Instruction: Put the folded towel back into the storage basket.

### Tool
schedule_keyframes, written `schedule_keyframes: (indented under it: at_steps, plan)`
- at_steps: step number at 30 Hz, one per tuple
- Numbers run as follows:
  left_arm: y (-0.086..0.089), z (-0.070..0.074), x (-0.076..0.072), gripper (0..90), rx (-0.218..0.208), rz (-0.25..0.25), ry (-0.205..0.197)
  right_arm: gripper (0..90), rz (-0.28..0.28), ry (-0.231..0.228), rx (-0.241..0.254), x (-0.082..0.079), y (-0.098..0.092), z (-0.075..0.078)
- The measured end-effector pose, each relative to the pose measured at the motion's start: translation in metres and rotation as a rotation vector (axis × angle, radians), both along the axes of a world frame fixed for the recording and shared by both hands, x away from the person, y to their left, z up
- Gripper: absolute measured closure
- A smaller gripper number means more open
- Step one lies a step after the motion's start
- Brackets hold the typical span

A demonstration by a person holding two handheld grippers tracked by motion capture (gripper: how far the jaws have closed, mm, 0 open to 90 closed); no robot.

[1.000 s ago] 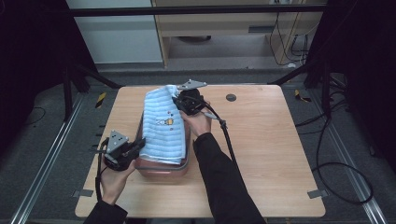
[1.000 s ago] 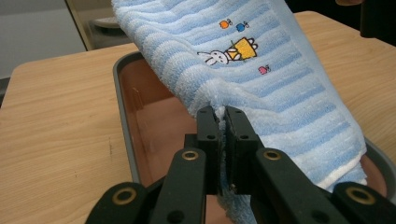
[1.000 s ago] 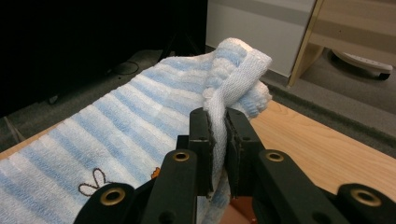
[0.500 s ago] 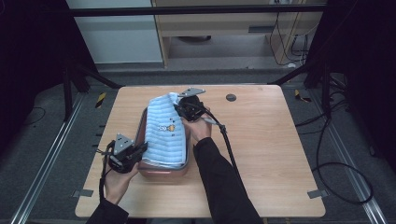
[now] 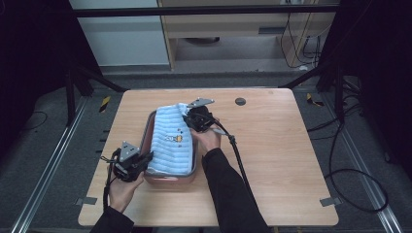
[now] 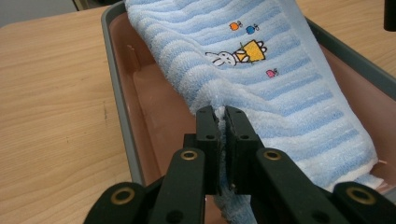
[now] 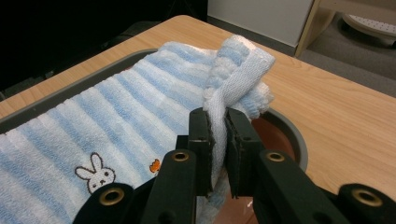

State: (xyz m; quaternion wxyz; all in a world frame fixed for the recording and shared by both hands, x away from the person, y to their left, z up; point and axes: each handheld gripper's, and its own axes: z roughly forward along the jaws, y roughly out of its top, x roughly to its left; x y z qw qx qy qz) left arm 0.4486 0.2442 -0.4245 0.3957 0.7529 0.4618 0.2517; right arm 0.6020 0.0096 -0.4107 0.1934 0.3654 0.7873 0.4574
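Pinching the near edge of the towel (image 6: 261,79), the left gripper (image 6: 221,116) has its jaws pressed almost together with a fold of blue-striped terry between them. It sits at the near left corner of the tray (image 5: 150,127), on the person's side of the table (image 5: 286,145). The towel lies lengthwise in the tray, covering most of its pink inside, with a small rabbit picture facing up.

Farther off, the right gripper (image 7: 217,122) clamps a bunched fold at the towel's far end, jaws nearly closed on the cloth, just above the tray's far rim.

Compared with a second ago, the towel has come down and toward the person: its far end, then lifted beyond the tray, now sits lower over the far rim, and the cloth lies flatter inside.
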Motion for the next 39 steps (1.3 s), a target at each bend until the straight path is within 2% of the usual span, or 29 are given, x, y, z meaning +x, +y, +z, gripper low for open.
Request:
schedule_keyframes:
  at_steps: [3,10,14,19,22,24,29,31,35,39]
  plan:
    - [-0.001,-0.002,0.001,84.9,0.006,0.001,0.001,81.6,0.003,0.012,-0.008,0.0,0.0,-0.004]
    - [-0.001,-0.006,0.002,83.2,0.013,0.006,0.034,79.9,-0.004,0.05,-0.03,0.0,0.001,-0.012]
    - [0.001,-0.006,0.003,75.5,0.007,0.022,0.032,72.5,-0.007,0.076,-0.066,0.0,0.002,-0.017]
    - [0.003,-0.001,0.001,68.7,0.008,0.037,0.0,62.7,-0.017,0.056,-0.064,-0.004,-0.004,-0.014]
    - [0.003,0.002,0.0,65.6,0.02,0.041,-0.021,58.4,-0.028,0.035,-0.039,-0.008,-0.012,-0.009]
    - [0.003,0.005,-0.002,64.1,0.016,0.038,-0.034,53.0,-0.03,0.014,0.0,-0.012,-0.018,-0.003]
    - [0.007,0.013,-0.004,57.9,-0.003,0.026,-0.069,42.7,-0.037,-0.027,0.027,-0.022,-0.032,0.009]
    - [0.009,0.015,-0.004,55.3,-0.01,0.008,-0.076,38.7,-0.036,-0.049,0.031,-0.027,-0.04,0.014]
    - [0.013,0.019,-0.004,48.9,-0.029,0.002,-0.077,32.3,-0.053,-0.062,0.059,-0.039,-0.061,0.022]
    - [0.018,0.02,-0.004,42.9,-0.03,0.007,-0.082,28.0,-0.083,-0.081,0.07,-0.051,-0.09,0.025]
